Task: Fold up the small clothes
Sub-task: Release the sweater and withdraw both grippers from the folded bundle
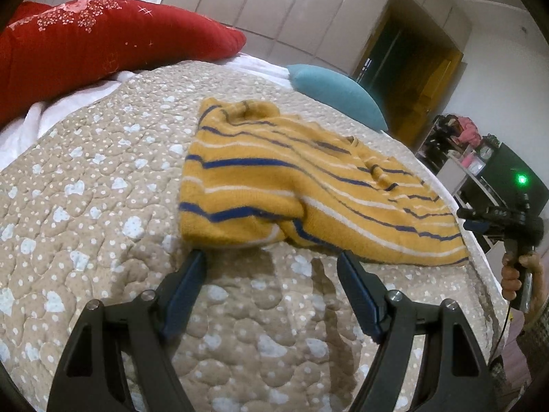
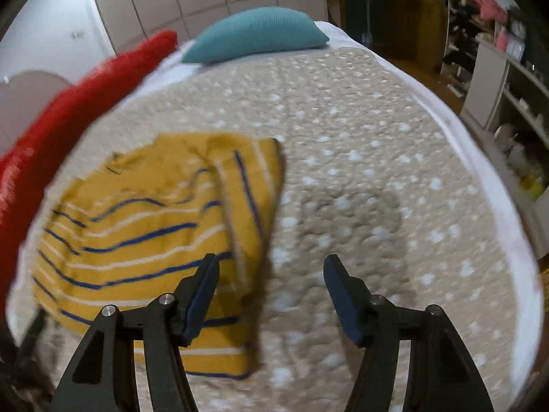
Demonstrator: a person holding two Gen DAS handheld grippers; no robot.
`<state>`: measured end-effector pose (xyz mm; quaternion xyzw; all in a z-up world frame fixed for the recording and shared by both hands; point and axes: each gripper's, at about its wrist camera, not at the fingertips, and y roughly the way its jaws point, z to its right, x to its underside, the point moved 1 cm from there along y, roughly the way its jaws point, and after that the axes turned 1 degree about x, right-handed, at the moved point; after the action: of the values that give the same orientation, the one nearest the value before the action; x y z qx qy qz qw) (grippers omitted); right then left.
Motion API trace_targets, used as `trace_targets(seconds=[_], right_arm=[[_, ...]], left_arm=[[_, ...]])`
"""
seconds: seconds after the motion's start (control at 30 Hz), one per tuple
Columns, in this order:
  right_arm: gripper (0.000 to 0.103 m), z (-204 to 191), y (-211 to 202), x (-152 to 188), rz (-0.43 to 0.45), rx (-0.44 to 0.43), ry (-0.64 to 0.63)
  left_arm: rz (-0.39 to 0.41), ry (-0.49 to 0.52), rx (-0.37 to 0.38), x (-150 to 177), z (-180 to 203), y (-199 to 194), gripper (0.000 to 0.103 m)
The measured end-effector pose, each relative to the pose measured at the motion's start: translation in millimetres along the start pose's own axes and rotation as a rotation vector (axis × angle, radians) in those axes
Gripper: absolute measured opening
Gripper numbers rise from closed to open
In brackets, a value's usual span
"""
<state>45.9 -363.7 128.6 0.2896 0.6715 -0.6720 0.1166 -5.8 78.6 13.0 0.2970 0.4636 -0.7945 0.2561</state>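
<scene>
Sweater (image 1: pixel 274 185): mustard knit, ribbed, matt, blue and white stripes. Quilt (image 1: pixel 103 206) beneath sweater: stitched cloth, puckered, matt. Red pillow (image 1: pixel 103 37) beyond sweater: printed cloth. Teal pillow (image 2: pixel 254 32): finely ribbed cloth. Left gripper (image 1: pixel 271 271): matt black plastic, bright metal pins.

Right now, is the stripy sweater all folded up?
Not yet. One side of the yellow striped sweater is already flapped over on the quilt. The left claw and right claw are both open and empty. More folds are left.
</scene>
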Motion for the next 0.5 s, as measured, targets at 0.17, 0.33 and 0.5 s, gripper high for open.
trace_targets(seconds=[0.17,0.33,0.5], right_arm=[[0.022,-21,20,9,-0.010,-0.108,-0.015],[0.021,-8,38,5,0.000,-0.020,0.029],[0.038,23,35,16,0.036,-0.001,0.117]], left_arm=[[-0.010,0.014,-0.019,0,2,4,0.077],[-0.015,0.024,-0.030,0,3,4,0.077],[-0.023,0.047,-0.051,1,6,6,0.077]])
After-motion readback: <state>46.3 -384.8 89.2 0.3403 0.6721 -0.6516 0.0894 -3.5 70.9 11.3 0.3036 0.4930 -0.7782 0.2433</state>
